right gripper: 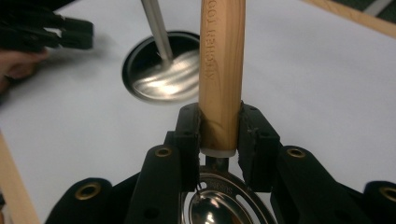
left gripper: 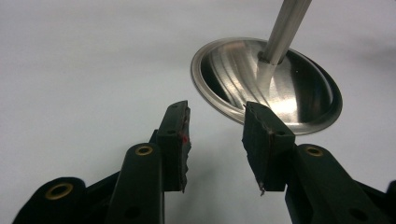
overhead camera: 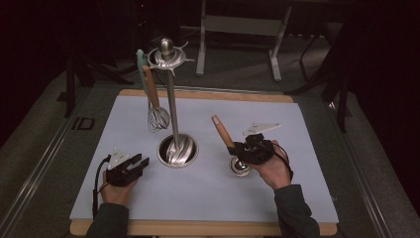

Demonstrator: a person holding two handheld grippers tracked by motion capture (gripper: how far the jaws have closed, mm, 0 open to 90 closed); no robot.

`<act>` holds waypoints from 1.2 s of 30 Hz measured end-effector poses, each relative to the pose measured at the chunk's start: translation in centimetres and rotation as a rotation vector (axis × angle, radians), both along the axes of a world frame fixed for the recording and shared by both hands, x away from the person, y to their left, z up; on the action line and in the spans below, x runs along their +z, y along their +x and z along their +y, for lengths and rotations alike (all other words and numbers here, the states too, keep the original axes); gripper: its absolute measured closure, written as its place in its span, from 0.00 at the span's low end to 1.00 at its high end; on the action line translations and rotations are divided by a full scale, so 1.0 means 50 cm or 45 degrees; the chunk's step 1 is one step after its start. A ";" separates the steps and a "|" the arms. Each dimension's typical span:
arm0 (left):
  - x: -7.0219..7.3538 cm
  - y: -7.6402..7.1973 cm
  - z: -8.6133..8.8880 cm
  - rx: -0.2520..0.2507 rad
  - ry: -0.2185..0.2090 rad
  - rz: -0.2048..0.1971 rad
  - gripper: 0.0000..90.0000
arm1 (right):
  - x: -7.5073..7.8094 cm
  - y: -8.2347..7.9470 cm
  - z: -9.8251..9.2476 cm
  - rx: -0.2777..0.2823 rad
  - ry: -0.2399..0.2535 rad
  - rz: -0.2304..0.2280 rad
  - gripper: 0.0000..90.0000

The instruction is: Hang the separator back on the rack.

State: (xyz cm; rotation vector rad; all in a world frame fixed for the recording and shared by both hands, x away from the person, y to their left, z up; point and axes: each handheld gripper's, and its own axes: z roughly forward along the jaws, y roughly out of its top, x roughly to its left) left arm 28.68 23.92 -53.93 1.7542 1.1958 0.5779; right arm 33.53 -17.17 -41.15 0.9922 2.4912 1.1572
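Observation:
A metal utensil stand (overhead camera: 171,104) rises from its round base (overhead camera: 177,150) on the pale mat. A whisk (overhead camera: 157,118) with a wooden handle hangs from the stand's top hooks, beside a teal-handled utensil (overhead camera: 140,62). My right gripper (overhead camera: 237,148) is shut on the wooden handle (right gripper: 222,60) of a ladle-like utensil, near its lower end. The utensil's shiny metal head (overhead camera: 240,167) rests low on the mat and the handle tilts up to the left. My left gripper (left gripper: 217,140) stands open and empty, just left of the stand's base (left gripper: 280,88).
The pale mat (overhead camera: 208,198) covers a wooden table whose edge (overhead camera: 198,229) runs along the front. In the right gripper view, the left gripper (right gripper: 70,37) and its hand lie at the upper left, beyond the stand's base (right gripper: 163,70). Dark floor and frame legs lie behind the table.

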 end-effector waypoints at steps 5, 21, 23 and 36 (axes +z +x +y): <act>0.000 -0.001 -0.001 0.001 0.003 -0.003 0.68 | 0.010 -0.003 0.004 0.001 0.017 -0.022 0.79; 0.000 -0.001 -0.001 0.007 -0.003 -0.004 0.68 | 0.021 -0.018 0.015 0.024 0.096 -0.079 0.79; 0.000 -0.001 -0.001 0.007 -0.002 -0.004 0.68 | 0.023 -0.021 0.014 0.030 0.102 -0.095 0.79; 0.000 -0.001 0.000 0.005 -0.004 -0.006 0.67 | 0.041 -0.027 0.019 0.050 0.142 -0.149 0.79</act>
